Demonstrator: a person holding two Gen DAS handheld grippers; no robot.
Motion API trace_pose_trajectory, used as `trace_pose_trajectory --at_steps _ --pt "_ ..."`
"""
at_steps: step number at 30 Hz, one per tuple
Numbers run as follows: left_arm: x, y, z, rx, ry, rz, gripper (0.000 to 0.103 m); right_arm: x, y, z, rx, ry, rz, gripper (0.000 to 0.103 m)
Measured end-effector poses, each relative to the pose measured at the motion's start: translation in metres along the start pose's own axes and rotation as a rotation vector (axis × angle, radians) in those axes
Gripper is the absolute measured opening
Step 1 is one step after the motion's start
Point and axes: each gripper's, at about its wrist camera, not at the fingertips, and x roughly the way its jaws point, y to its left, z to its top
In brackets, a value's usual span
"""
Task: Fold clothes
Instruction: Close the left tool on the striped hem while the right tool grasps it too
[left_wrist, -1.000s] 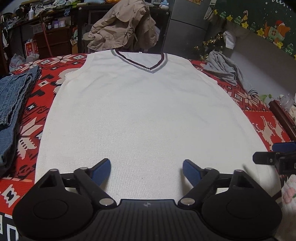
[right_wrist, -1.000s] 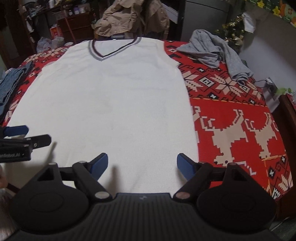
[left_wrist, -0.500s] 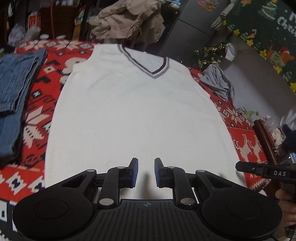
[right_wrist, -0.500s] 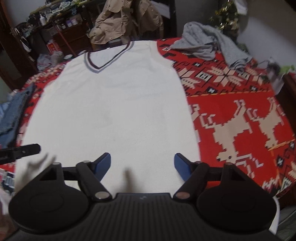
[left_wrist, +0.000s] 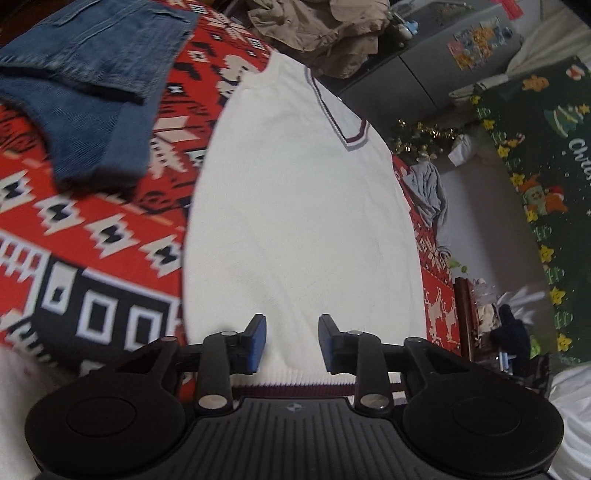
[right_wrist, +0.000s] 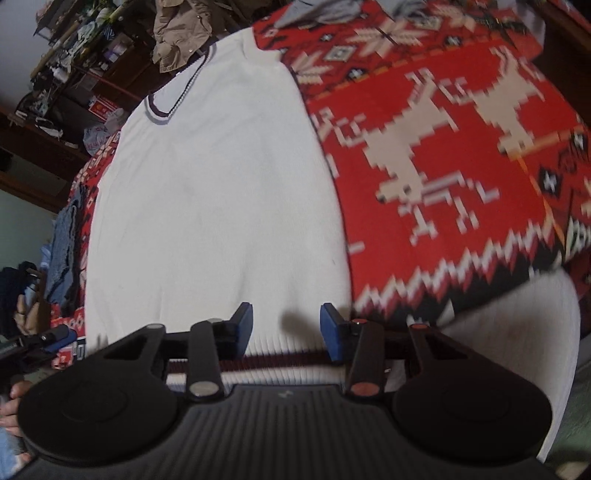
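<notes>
Both hand-held grippers at the hem of the white vest

We see the vest (left_wrist: 303, 221) lying flat on the red patterned blanket (right_wrist: 461, 155). The left hand-held gripper (left_wrist: 291, 341) and right hand-held gripper (right_wrist: 286, 332) stand partly open over its ribbed hem, gripping nothing. Folded jeans (left_wrist: 92, 85) lie beside.

Dim indoor light, strong fisheye bending at edges, motion blur throughout.

A red patterned blanket (left_wrist: 92, 229) is covering the surface; a grey fridge (left_wrist: 436, 70) is standing behind, beside a green Christmas hanging (left_wrist: 546, 155).
</notes>
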Motion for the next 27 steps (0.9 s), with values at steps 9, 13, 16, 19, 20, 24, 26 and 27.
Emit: trace_pose_trajectory --at_steps 9,13,16,19,20,24,26,27 --pt "-0.020 0.032 -0.022 -0.059 0.013 -0.021 0.038 0.009 -0.037 -0.022 0.076 0.041 0.055 0.049" --pt "-0.022 0.038 -0.026 -0.050 0.005 -0.052 0.038 0.023 -0.043 -0.022 0.079 0.062 0.103 0.049" --pt "-0.016 0.044 -0.026 -0.057 0.019 -0.057 0.038 0.034 -0.048 -0.022 0.081 0.078 0.140 0.049" --pt "-0.009 0.049 -0.026 -0.071 0.040 -0.052 0.038 0.044 -0.052 -0.023 0.091 0.097 0.177 0.049" --pt "-0.006 0.051 -0.027 -0.075 0.046 -0.051 0.038 0.048 -0.053 -0.023 0.101 0.104 0.194 0.049" --pt "-0.003 0.054 -0.028 -0.077 0.052 -0.057 0.038 0.053 -0.060 -0.025 0.164 0.105 0.266 0.025" --pt "-0.003 0.056 -0.028 -0.079 0.053 -0.059 0.038 0.050 -0.061 -0.026 0.186 0.084 0.289 0.011" --pt "-0.002 0.057 -0.028 -0.081 0.054 -0.060 0.038 0.048 -0.060 -0.026 0.190 0.071 0.292 0.008"
